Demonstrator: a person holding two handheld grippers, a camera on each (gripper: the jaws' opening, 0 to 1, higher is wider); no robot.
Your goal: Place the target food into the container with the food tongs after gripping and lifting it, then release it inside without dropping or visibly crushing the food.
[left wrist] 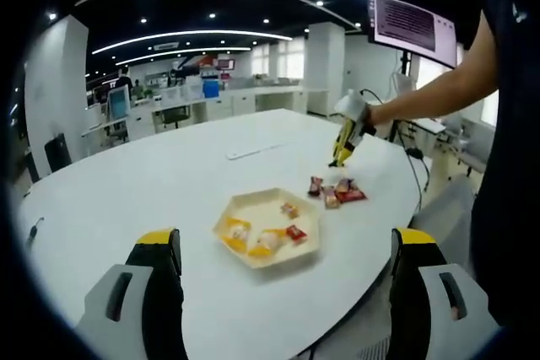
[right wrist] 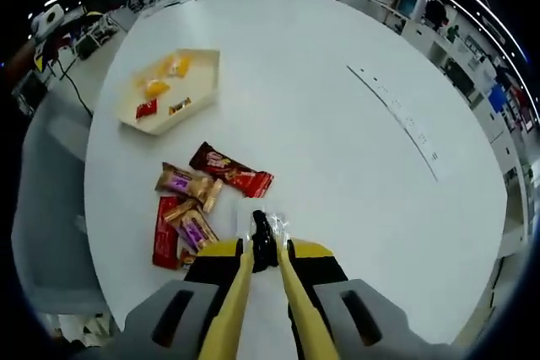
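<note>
Right gripper view: the right gripper [right wrist: 265, 252] jaws pinch yellow tongs [right wrist: 263, 271], tips closed just beside the snack bars [right wrist: 196, 204] on the tabletop [right wrist: 337, 141]; nothing lifted yet. Nearest bar's long axis runs diagonally. Farther off, the tray [right wrist: 200, 90] already holds snacks. Left gripper [left wrist: 287, 292] jaws are spread, holding nothing.

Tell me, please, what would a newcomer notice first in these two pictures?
Probably the pale hexagonal tray near the white table's front edge, holding yellow and red wrapped snacks. Next, the loose pile of red and brown snack packets lying on the table beside it. Just above that pile in the right gripper view, the yellow food tongs, held in the right gripper, hover with their dark tips together.
</note>
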